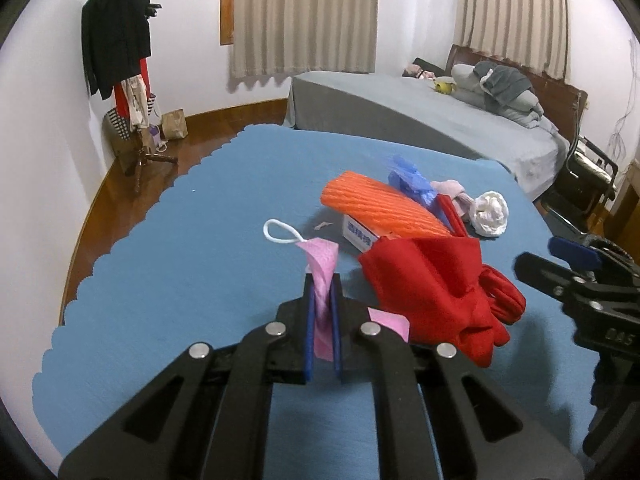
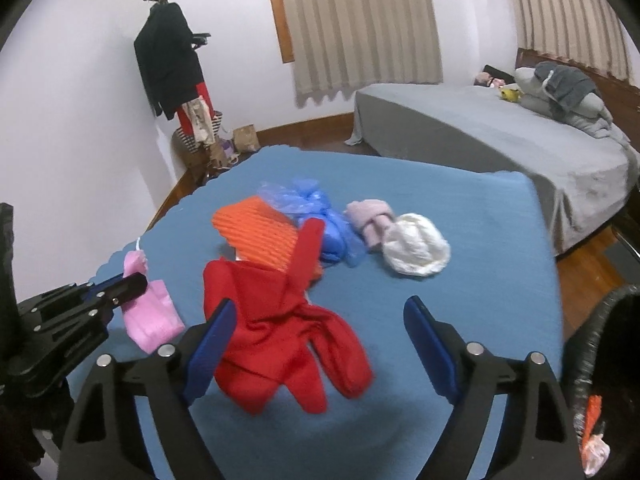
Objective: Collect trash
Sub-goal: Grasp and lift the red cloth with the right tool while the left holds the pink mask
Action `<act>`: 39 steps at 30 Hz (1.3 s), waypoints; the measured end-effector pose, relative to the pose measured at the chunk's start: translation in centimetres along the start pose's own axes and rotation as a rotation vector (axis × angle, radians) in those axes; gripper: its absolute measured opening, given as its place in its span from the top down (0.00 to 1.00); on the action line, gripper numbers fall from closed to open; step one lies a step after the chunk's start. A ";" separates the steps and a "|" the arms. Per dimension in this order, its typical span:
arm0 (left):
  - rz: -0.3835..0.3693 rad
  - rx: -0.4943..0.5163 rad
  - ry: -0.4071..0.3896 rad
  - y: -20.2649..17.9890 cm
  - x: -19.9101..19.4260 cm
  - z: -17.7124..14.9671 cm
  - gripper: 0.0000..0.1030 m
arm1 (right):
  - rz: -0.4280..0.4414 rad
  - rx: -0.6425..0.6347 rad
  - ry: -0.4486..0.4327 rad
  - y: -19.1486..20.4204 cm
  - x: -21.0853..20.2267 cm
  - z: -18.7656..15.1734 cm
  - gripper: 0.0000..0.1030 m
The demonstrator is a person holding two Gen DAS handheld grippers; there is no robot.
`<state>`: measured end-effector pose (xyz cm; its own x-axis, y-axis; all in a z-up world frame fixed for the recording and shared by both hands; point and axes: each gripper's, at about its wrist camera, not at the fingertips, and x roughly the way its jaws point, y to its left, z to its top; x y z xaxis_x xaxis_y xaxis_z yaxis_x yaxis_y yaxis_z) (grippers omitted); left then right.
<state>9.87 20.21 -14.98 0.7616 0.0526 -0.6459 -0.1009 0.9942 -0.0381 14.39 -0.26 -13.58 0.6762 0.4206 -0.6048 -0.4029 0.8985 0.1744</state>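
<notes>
blue tabletop (image 1: 168,240): left hand-held gripper (image 1: 323,300) pinches pink mask (image 1: 322,268).

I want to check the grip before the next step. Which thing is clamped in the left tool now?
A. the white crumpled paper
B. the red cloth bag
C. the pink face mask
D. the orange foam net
C: the left tool is shut on the pink face mask, whose white ear loop sticks out above its tips.

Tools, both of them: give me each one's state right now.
Left tool: shut on the pink mask.
Right tool: open, holding nothing; the red cloth lies between its fingers.
</notes>
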 end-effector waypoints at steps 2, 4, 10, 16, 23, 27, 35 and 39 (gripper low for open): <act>0.003 -0.003 -0.003 0.3 0.0 0.2 0.94 | 0.011 0.005 0.014 0.3 0.9 0.2 0.20; 0.004 -0.006 -0.006 0.5 0.1 0.3 0.94 | 0.019 0.005 0.029 0.8 1.8 0.5 0.21; 0.007 -0.011 -0.007 1.0 0.2 0.2 0.94 | 0.036 -0.014 0.095 1.6 4.7 0.7 0.44; 0.001 -0.009 -0.006 1.0 0.1 0.3 0.94 | 0.117 -0.002 0.121 1.0 4.5 0.6 0.85; -0.021 -0.002 -0.012 0.4 -0.5 0.3 0.94 | 0.163 0.001 0.064 0.0 0.7 1.0 0.93; -0.039 0.011 -0.017 -0.3 -0.9 0.3 0.94 | 0.162 0.014 0.042 -0.7 -1.1 0.9 0.93; -0.075 0.043 -0.027 -2.1 -1.7 0.4 0.94 | 0.119 0.060 -0.016 -2.9 -4.6 1.7 0.93; -0.093 0.054 -0.034 -2.8 -2.0 0.6 0.94 | 0.100 0.071 -0.049 -3.9 -6.2 2.4 0.93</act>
<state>9.05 17.34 -13.14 0.7876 -0.0375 -0.6151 0.0048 0.9985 -0.0547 13.24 -6.10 -8.60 0.6651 0.5124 -0.5432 -0.4262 0.8578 0.2873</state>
